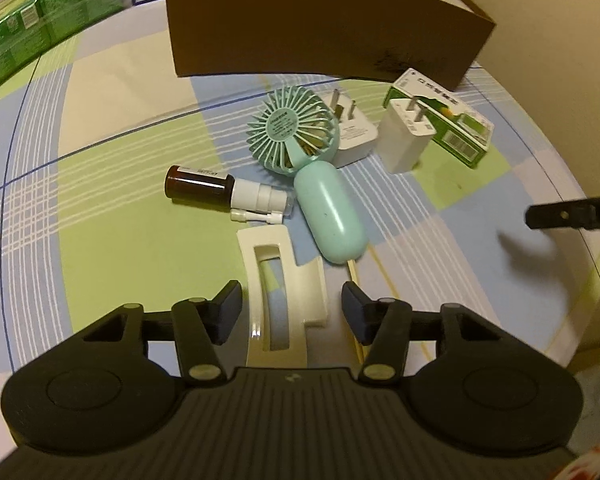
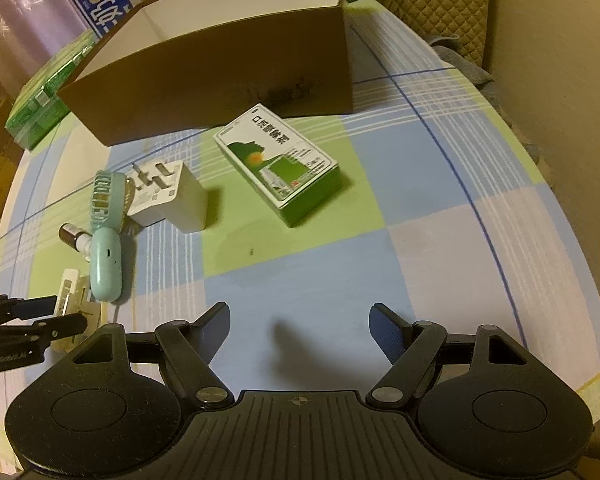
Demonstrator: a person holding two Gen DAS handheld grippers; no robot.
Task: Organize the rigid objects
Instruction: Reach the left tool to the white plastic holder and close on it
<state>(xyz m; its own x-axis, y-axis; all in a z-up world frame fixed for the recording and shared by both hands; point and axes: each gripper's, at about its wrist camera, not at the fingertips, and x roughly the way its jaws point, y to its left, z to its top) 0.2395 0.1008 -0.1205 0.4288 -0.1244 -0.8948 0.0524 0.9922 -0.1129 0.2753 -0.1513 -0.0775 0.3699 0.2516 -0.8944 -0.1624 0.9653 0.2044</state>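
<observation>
— Several rigid things lie in a loose cluster on the counter (image 1: 112, 240), which wears a checked cloth. Where is the cream hair clip (image 1: 278, 300)?

— Nearest of all, lying flat between the spread jaws of the left gripper (image 1: 292, 308); neither pad touches it.

— And beyond it?

— A mint handheld fan (image 1: 304, 168) lies just past the clip, its head toward the far side. Left of its handle, touching or nearly so, a brown bottle (image 1: 198, 184) rests on its side with a small white tube (image 1: 256, 216) just in front.

— The chargers?

— Two white plug adapters: one (image 1: 354, 130) lies against the fan's head, the other (image 1: 406, 140) stands just right of it. A green-and-white packet (image 2: 278, 164) lies flat right of them.

— Farther out?

— A brown cardboard box (image 2: 220, 72), open on top, sits at the far side. Green cartons (image 1: 32, 28) are stacked at far left.

— The right gripper (image 2: 298, 330)?

— Jaws wide apart, empty, over bare cloth to the right, well away from the cluster.
</observation>
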